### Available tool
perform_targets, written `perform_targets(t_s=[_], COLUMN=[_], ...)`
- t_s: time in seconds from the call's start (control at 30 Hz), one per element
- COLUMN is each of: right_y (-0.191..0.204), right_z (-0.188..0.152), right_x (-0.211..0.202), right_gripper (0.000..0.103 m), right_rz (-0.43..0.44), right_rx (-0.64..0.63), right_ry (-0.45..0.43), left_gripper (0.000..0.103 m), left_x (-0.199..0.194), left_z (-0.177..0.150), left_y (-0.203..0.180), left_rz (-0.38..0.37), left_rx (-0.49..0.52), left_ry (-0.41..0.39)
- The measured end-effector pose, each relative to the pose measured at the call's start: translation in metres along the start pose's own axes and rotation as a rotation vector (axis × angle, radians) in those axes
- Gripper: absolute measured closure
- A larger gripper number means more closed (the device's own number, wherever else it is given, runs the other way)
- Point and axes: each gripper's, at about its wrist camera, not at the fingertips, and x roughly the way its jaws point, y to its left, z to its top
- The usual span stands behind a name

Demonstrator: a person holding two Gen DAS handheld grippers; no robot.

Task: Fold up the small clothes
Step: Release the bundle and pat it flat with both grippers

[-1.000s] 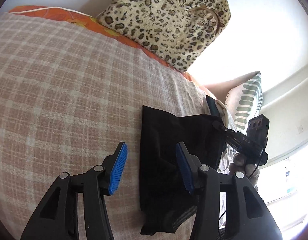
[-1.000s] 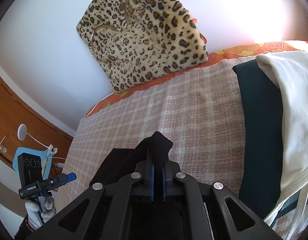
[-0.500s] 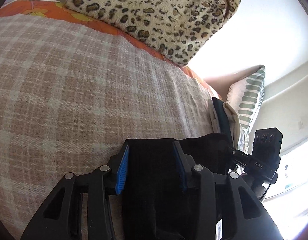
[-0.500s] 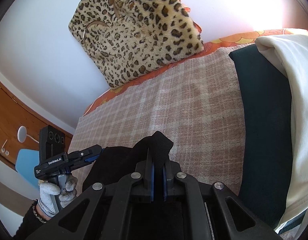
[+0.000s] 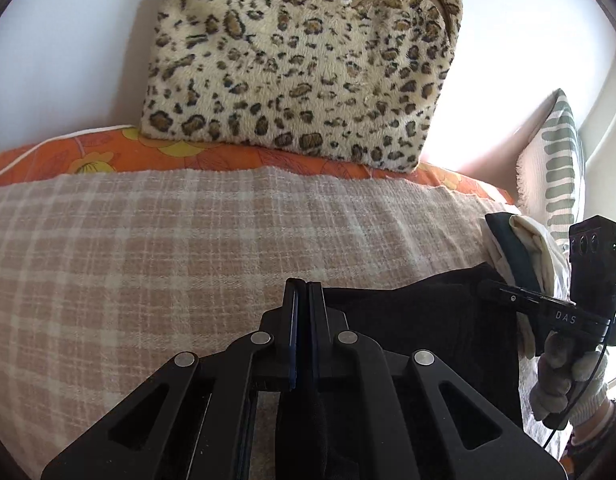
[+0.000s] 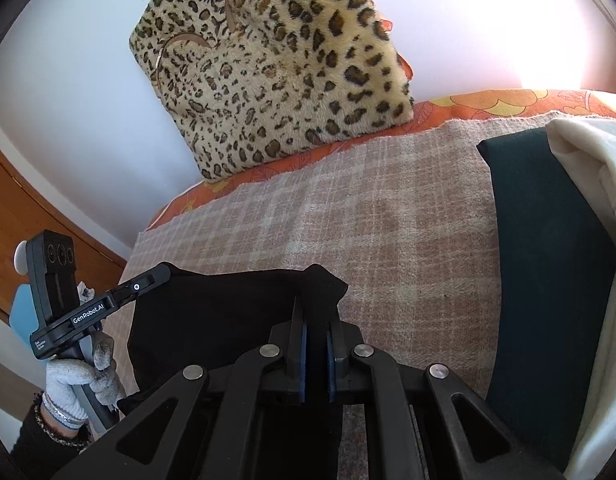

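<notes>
A small black garment (image 5: 411, 320) (image 6: 220, 316) hangs stretched between my two grippers above the plaid blanket (image 5: 148, 248) (image 6: 387, 240). My left gripper (image 5: 304, 292) is shut on its left edge; it also shows in the right wrist view (image 6: 164, 270). My right gripper (image 6: 316, 312) is shut on the garment's right corner, which pokes up between the blue pads; it also shows in the left wrist view (image 5: 483, 286). The garment's lower part is hidden behind the gripper bodies.
A leopard-print bag (image 5: 308, 60) (image 6: 276, 64) leans on the wall on an orange floral sheet (image 5: 108, 156). A stack of dark green and cream clothes (image 6: 547, 280) (image 5: 515, 248) lies to the right. A striped pillow (image 5: 555, 168) stands beyond.
My left gripper moved onto the garment's left edge and shut on it. The garment is now lifted and spread between both grippers. The right gripper stayed shut on its corner.
</notes>
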Motion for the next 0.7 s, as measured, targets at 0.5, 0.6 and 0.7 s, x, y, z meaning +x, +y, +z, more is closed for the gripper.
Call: perform_targets(t_s=[0.5,0.6,0.7], right_y=[0.027,0.033,0.039], right_z=[-0.078,-0.104,-0.118], right_x=[-0.078,-0.086,-0.082], right_gripper=[0.059,0.059,0.058], right_rz=[0.043,0.058,-0.025], right_rx=[0.022,0.044,0.019], right_ry=[0.098,0.137,0.168], left_gripper=[0.08,0.078,0.072], left_x=[-0.101,-0.102,-0.099], left_z=[-0.087,-0.113,-0.127], left_y=[0.023,0.022,0.022], left_rz=[-0.16,-0.175,-0.155], left_rx=[-0.065,-0.061,-0.057], left_ry=[0.07,0.108,0.142])
